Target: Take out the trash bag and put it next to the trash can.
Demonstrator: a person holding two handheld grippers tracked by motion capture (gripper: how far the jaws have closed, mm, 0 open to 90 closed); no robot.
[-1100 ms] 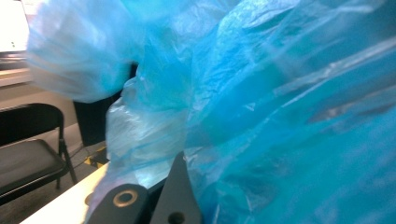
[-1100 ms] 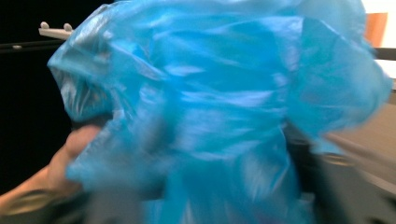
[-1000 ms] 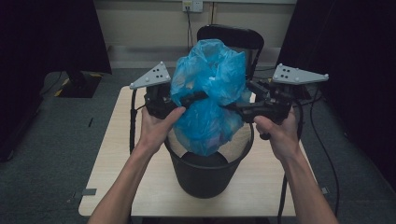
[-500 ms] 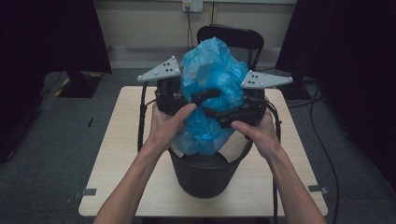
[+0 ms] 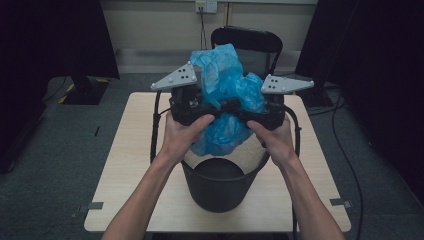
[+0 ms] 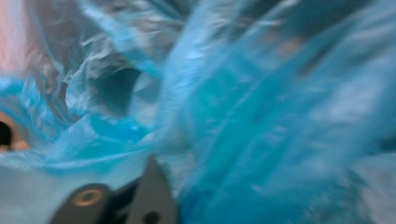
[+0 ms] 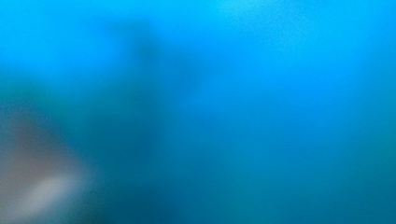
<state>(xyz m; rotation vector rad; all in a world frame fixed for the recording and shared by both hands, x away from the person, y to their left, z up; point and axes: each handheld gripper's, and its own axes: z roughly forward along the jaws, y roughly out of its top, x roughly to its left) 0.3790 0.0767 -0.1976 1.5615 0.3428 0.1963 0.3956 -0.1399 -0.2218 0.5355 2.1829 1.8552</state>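
Blue plastic bag (image 5: 227, 100) bunched above the black bin (image 5: 220, 180) at mid-tabletop: right gripper (image 5: 250, 116) jaws, just closing, clench it while left gripper (image 5: 212, 111) jaws, just opening, release to regrip.

Light wooden table (image 5: 125, 190) on grey carpet; black bucket (image 5: 218, 187) stands directly on it, near front edge.

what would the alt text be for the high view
Two hands hold a left gripper and a right gripper against a crumpled blue plastic bag above a black bin on a light wooden table. Both grippers' jaws point inward into the bag. A black chair stands behind the table.
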